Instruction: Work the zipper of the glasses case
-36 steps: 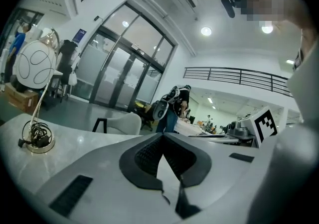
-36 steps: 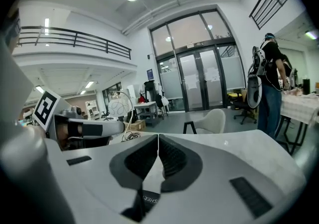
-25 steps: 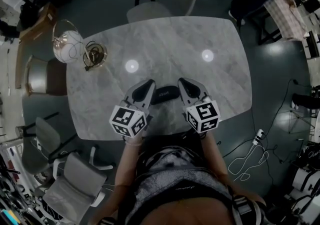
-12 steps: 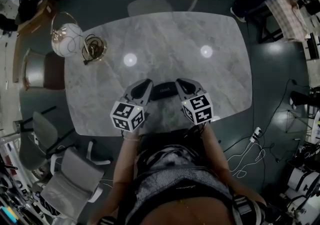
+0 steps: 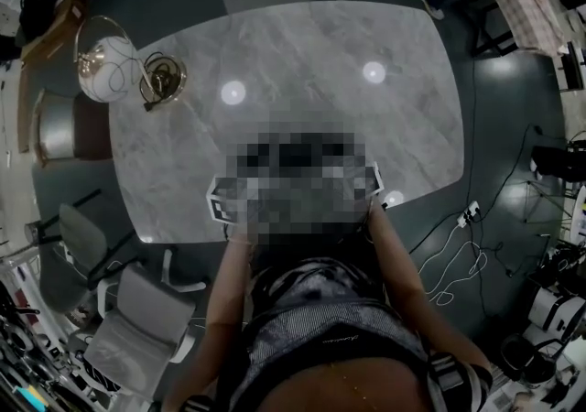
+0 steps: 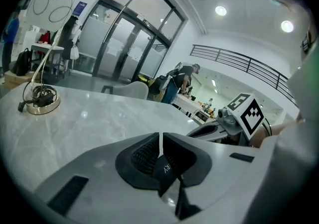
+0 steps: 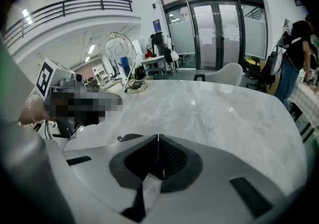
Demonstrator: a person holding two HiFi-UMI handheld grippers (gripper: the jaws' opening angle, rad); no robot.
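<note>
The left arm (image 5: 229, 291) and right arm (image 5: 396, 259) reached over the near edge of the tabletop (image 5: 311, 44), left claw (image 6: 160, 137) and right claw (image 7: 158, 139) side by side, low over it, both pinched fully closed.

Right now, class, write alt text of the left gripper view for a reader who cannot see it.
The left tongs are shut, with a pale marble table stretching beyond them. A round lamp base with a coiled cable stands far left; the right tongs show at right.

My marble table (image 5: 366, 126) lies open ahead — only a lamp (image 5: 103, 70) and its cable-wrapped base (image 5: 163, 81) crowd the far-left corner.
</note>
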